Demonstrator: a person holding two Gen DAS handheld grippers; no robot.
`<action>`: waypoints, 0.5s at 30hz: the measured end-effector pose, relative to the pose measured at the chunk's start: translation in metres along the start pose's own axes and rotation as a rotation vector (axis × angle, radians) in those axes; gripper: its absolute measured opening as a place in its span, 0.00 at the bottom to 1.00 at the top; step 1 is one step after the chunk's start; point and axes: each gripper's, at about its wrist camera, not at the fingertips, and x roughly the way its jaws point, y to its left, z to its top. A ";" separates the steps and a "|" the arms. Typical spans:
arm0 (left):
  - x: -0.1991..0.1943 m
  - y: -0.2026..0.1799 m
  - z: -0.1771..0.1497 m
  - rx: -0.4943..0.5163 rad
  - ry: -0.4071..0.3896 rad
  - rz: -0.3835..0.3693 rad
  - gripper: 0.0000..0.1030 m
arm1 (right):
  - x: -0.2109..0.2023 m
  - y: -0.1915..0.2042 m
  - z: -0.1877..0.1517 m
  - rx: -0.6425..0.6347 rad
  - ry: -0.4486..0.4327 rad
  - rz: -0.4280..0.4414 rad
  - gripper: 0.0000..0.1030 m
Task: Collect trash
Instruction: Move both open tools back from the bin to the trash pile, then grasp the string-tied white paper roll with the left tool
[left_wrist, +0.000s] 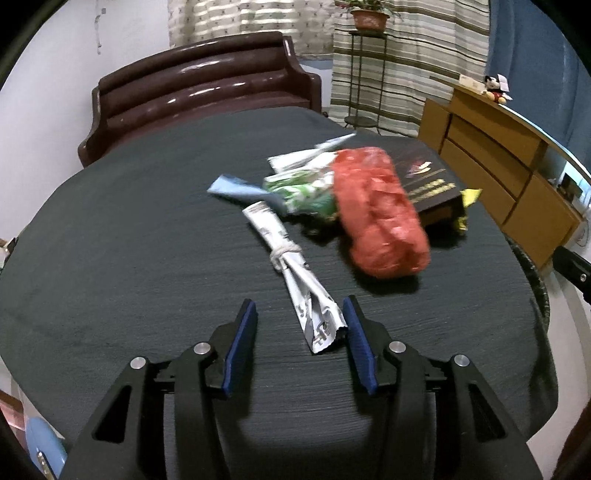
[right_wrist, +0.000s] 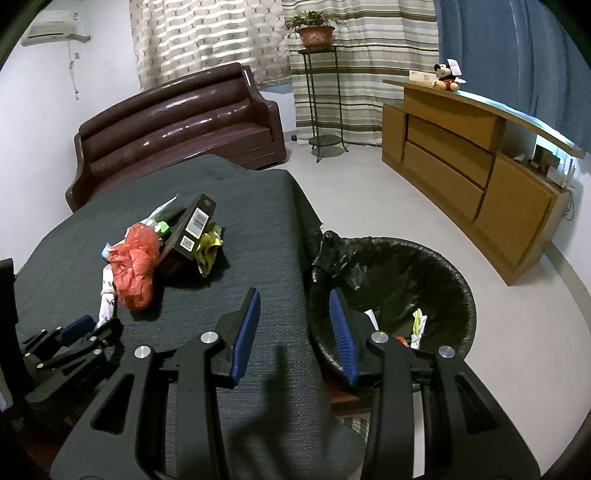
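Note:
A knotted silver-white wrapper (left_wrist: 284, 254) lies on the dark tablecloth (left_wrist: 147, 240), its near end between the blue pads of my left gripper (left_wrist: 300, 306), close to the right pad. The jaws stand apart and do not press it. Behind it sit a crumpled red plastic bag (left_wrist: 376, 214), a green-white wrapper (left_wrist: 306, 192), a blue wrapper (left_wrist: 236, 186), a dark box (left_wrist: 428, 181) and a yellow wrapper (left_wrist: 467, 206). My right gripper (right_wrist: 294, 295) hangs open and empty over the table's right edge, beside the black-lined bin (right_wrist: 406, 266). The left gripper (right_wrist: 94, 328) shows at the wrapper (right_wrist: 107, 295).
The bin stands on the floor right of the table and holds a few scraps (right_wrist: 419, 325). A brown sofa (right_wrist: 177, 125) is behind the table, a wooden cabinet (right_wrist: 461, 166) along the right wall, a plant stand (right_wrist: 325, 103) by the curtain.

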 end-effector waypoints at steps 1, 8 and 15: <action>-0.002 0.005 -0.001 -0.007 0.002 0.005 0.48 | 0.000 0.001 0.000 0.000 0.001 0.002 0.37; -0.009 0.012 0.002 -0.017 -0.023 -0.007 0.56 | 0.004 0.003 -0.001 -0.003 0.011 0.013 0.37; 0.008 0.013 0.013 -0.019 -0.005 -0.012 0.52 | 0.006 0.009 0.000 -0.010 0.013 0.022 0.37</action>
